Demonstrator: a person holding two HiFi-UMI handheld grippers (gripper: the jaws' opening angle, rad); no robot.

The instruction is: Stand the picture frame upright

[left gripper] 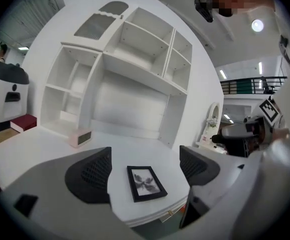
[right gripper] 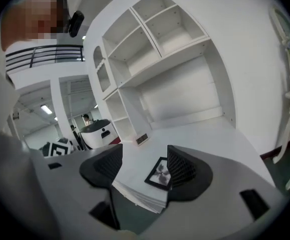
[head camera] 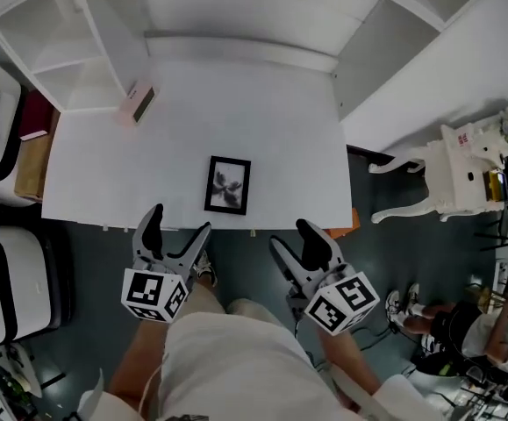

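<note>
White desk [head camera: 280,139] bears picture frame [head camera: 227,185]; left tool [head camera: 180,220], right tool [head camera: 289,233] gape empty.

White desk [head camera: 280,121]: flat picture frame [head camera: 227,185], pink box [head camera: 139,103]

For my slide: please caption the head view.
Picture frame lies flat on desk; left gripper and right gripper hover open.

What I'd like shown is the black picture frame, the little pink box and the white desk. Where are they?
Black picture frame [head camera: 227,185], head view: the middle of its picture.
Small pink box [left gripper: 80,137], left gripper view: its front face.
White desk [head camera: 280,121], head view: bare top beyond the frame.
</note>
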